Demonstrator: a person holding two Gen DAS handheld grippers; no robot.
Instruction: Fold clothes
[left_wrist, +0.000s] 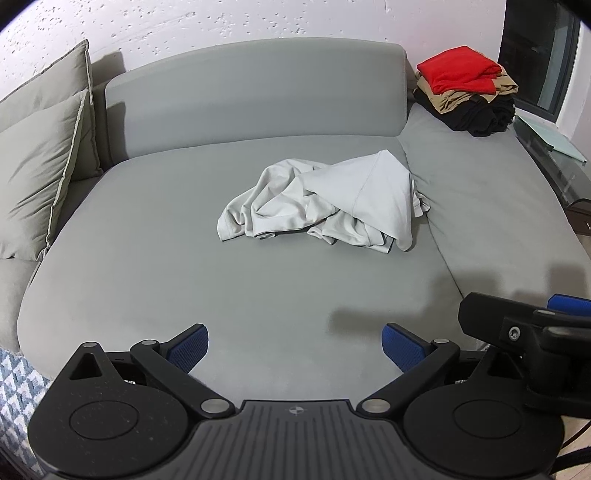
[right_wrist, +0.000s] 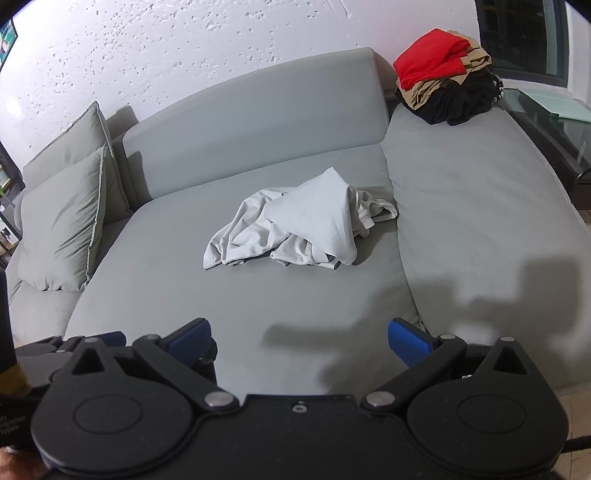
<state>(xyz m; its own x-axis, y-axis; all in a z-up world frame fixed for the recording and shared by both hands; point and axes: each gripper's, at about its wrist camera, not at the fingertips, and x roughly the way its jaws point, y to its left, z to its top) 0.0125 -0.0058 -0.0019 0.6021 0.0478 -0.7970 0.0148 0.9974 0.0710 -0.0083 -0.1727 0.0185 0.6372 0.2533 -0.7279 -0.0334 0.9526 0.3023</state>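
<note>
A crumpled light grey garment lies in a heap in the middle of the grey sofa seat. My left gripper hovers over the seat's front edge, well short of the garment, jaws wide open and nothing between the blue pads. My right gripper stands beside it, also open and empty, at the same distance from the heap. In the left wrist view the right gripper's body shows at the right edge. The left one's fingers peek in at the lower left of the right wrist view.
A stack of folded clothes, red on tan on black, sits at the sofa's back right corner. Two grey cushions lean at the left. A glass side table stands to the right. A patterned rug lies below left.
</note>
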